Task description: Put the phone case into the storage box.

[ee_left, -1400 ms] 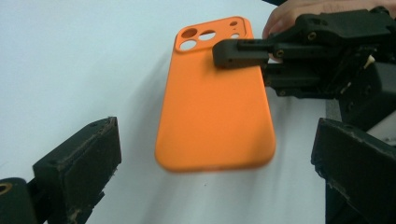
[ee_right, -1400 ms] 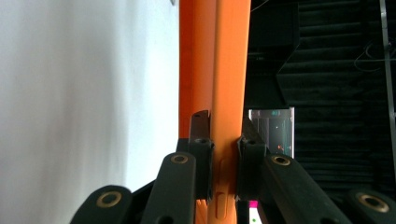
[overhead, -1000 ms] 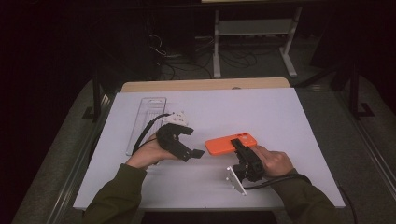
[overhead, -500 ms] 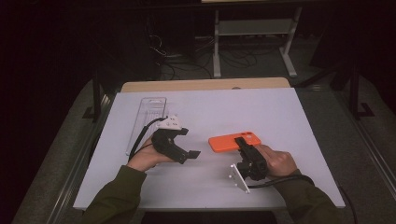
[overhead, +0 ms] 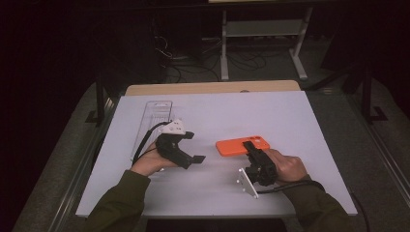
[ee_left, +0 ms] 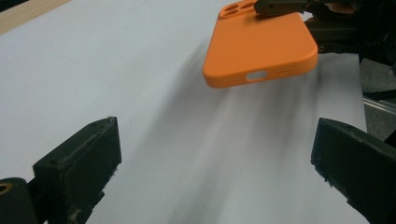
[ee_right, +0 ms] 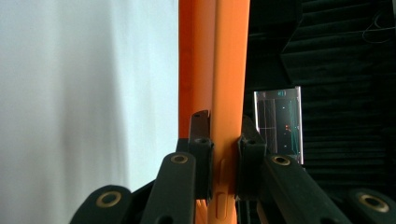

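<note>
The right hand-held gripper (overhead: 251,146) pinches the orange phone case (overhead: 241,145) by one long edge; in the right gripper view its two black jaws press on either side of the case's rim (ee_right: 219,93), which runs straight up between them. In the left gripper view the case (ee_left: 261,49) hangs clear of the white bench (ee_left: 140,93), casting a shadow beneath it, with its camera cut-outs at the far end and the port opening on the near edge facing the camera. The left hand-held gripper (overhead: 192,151) is held just left of the case, apart from it, its jaws spread wide with nothing between them but bare bench. A clear plastic tray (overhead: 152,118) lies flat on the bench beyond the left hand (overhead: 150,163). The right hand (overhead: 285,166) grips its tool near the bench's front edge, a cable trailing from it.
</note>
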### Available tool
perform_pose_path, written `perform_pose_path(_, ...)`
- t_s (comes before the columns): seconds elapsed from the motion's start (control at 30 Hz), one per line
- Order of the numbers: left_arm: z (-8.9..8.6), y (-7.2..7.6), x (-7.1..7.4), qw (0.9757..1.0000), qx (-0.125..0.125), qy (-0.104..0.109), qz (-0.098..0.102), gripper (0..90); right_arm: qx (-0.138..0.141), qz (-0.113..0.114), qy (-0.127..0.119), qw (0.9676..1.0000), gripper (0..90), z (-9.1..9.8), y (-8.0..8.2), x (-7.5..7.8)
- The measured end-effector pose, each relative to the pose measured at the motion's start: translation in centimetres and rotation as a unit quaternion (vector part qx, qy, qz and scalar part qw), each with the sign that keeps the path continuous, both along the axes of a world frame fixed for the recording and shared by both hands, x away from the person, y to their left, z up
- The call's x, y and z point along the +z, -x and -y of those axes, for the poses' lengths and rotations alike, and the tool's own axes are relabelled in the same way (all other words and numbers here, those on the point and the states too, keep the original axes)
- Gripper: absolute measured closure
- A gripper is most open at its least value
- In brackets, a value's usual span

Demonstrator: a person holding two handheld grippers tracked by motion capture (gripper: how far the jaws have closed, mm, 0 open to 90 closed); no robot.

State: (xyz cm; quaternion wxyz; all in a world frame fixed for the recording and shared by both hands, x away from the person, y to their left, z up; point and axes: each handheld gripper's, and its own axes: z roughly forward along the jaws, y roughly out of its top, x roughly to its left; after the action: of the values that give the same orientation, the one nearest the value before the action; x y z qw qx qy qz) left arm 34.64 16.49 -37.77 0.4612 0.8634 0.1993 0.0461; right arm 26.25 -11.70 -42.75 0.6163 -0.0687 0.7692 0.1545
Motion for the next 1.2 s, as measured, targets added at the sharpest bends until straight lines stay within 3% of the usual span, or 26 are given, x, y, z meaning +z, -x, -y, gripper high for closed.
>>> perform_pose_path(0.23, -0.09, -0.17, -0.48, 1.0000, 0.001, 0.004, -0.001, 1.5, -0.003, -0.004, -0.008, 1.0000, 78.6, 0.01, -0.04, 0.07)
perform_pose_path(0.3, -0.23, -0.39, -0.60, 1.0000, -0.005, 0.000, 0.008, 1.4, -0.004, -0.004, -0.013, 0.9999, 78.6, 0.00, -0.06, 0.12)
perform_pose_path(0.7, -0.20, -0.44, -0.98, 0.9999, -0.011, -0.005, -0.005, 1.5, -0.009, -0.015, -0.024, 0.9996, 78.6, -0.02, -0.06, 0.27)
perform_pose_path(0.97, -0.36, -0.48, -1.07, 0.9999, -0.009, 0.003, -0.014, 1.5, -0.011, -0.020, -0.031, 0.9992, 78.6, -0.02, -0.12, 0.33)
perform_pose_path(1.2, -0.42, -0.56, -1.05, 0.9998, -0.010, 0.006, -0.013, 1.5, -0.020, -0.036, -0.056, 0.9975, 78.6, 0.03, -0.15, 0.43)
